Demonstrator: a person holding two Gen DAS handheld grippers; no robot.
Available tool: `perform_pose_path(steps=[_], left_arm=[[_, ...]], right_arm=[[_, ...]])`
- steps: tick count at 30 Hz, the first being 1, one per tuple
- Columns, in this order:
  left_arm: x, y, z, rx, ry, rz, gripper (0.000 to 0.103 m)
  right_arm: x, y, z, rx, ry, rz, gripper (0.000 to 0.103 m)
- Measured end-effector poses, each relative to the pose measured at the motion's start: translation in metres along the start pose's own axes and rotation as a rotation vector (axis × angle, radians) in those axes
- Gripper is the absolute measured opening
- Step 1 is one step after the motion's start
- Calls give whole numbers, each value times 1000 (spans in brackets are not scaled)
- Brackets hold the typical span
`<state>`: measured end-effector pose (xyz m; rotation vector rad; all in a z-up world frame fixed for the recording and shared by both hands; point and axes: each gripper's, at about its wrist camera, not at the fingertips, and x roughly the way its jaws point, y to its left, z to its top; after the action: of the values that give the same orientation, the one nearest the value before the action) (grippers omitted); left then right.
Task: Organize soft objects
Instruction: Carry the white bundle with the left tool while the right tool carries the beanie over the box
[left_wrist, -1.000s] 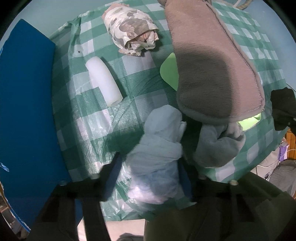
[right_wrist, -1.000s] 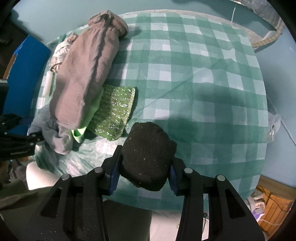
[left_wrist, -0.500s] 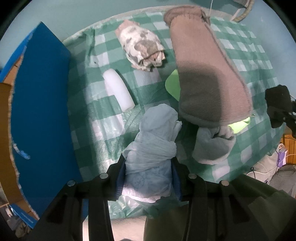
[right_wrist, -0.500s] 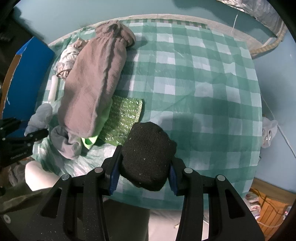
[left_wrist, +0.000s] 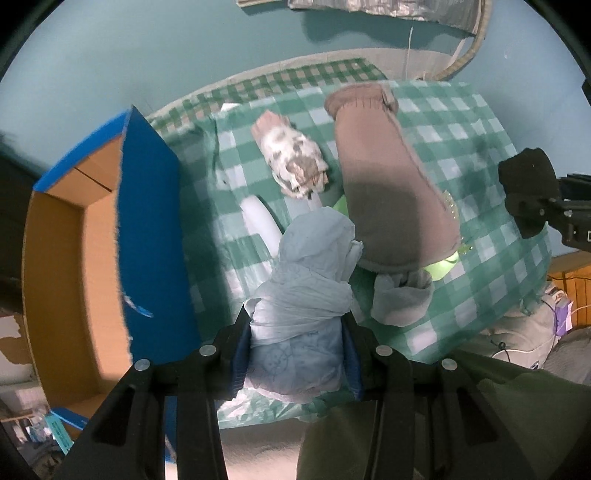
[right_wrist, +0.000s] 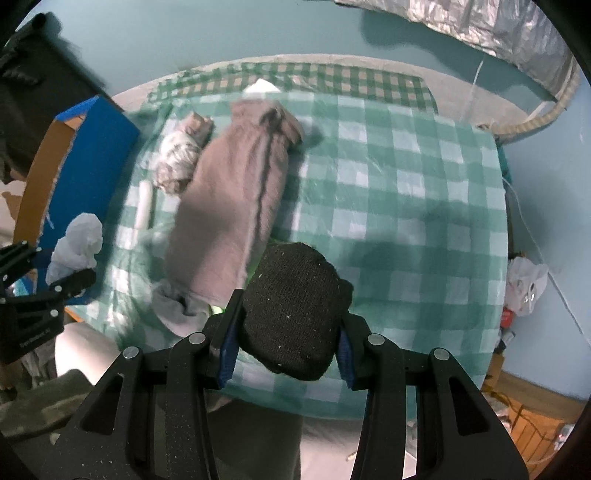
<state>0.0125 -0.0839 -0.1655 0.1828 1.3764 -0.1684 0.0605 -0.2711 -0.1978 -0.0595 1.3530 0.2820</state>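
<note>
Your left gripper (left_wrist: 297, 354) is clamped on a pale blue cloth bundle (left_wrist: 306, 295), lifted above the near edge of the checked tablecloth (right_wrist: 406, 206). It looks light and limp; the loose upper folds flop free, so keep your hold low on the bunched middle. Your right gripper (right_wrist: 284, 343) is squeezed around a black knit ball (right_wrist: 295, 314), springy and grippy. The open cardboard box (left_wrist: 74, 258) stands just left of the table; its floor is mostly cut off. Under the long brown sock (right_wrist: 229, 214), a green item is largely hidden.
</note>
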Motion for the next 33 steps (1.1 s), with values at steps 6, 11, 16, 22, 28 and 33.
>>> perform_pose_path(steps=[6,11,16,22,28,33], left_arm=[[-20,1,-1,-4,-41,14,43],[-38,9,1,-25,-66,17,43],[-54,20,1,-56,-92,18,43],[-67,33,0,-93,-112,31,43],[-77,50,-5,-146,-128,37,43],[-82,66,-13,-197,-126,44,43]], right_arm=[[-24,17,16,-29,-32,8,43],[-41,31,26,-62,-65,20,43],[-54,48,37,-101,-82,30,43],[-63,66,47,-144,-95,42,43],[-67,86,56,-193,-98,52,43],[-67,107,65,-237,-107,68,43]])
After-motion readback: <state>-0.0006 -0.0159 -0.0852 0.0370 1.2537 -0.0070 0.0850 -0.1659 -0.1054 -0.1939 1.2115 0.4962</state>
